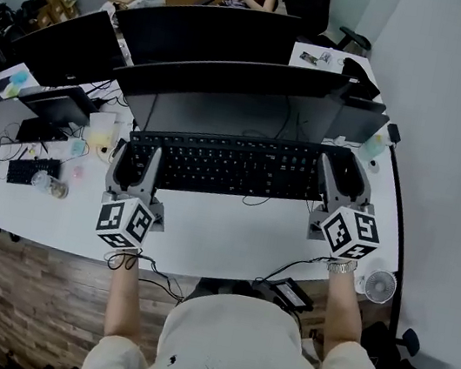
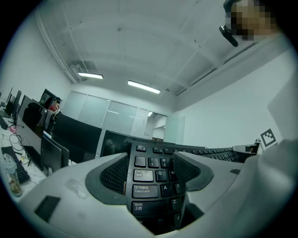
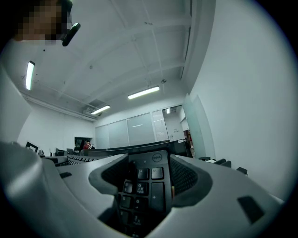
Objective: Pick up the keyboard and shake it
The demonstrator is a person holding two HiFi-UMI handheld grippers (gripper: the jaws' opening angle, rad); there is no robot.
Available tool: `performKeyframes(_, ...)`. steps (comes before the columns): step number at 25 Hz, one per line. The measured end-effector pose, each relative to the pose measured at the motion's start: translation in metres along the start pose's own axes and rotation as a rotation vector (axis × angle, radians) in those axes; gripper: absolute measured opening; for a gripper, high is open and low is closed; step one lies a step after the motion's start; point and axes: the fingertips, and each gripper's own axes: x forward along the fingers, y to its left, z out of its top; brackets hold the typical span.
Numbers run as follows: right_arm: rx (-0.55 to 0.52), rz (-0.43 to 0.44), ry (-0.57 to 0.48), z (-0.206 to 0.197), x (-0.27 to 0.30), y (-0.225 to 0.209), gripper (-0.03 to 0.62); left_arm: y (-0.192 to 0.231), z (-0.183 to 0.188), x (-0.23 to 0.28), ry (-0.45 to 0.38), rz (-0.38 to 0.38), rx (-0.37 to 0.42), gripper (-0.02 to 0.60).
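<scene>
Left gripper clamps the black keyboard's Caps Lock end; right gripper clamps its numpad end. Only the head view shows the white desk.

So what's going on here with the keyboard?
A person has a tool in each hand. The left tool is shut on the Caps Lock end of the black keyboard, the right tool on its number-pad end. Whether it has left the white desk yet, I cannot tell.

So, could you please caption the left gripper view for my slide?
Left gripper gripping the left end of the black keyboard, Caps Lock between its jaws.
</scene>
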Motion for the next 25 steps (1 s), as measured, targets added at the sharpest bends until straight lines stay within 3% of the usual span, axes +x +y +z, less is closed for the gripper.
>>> performKeyframes(25,0.059,-0.055,0.243,-0.124,-0.007,-0.026,0.262,0.018,-0.127,-0.008,0.270,0.034,-0.072,0.296)
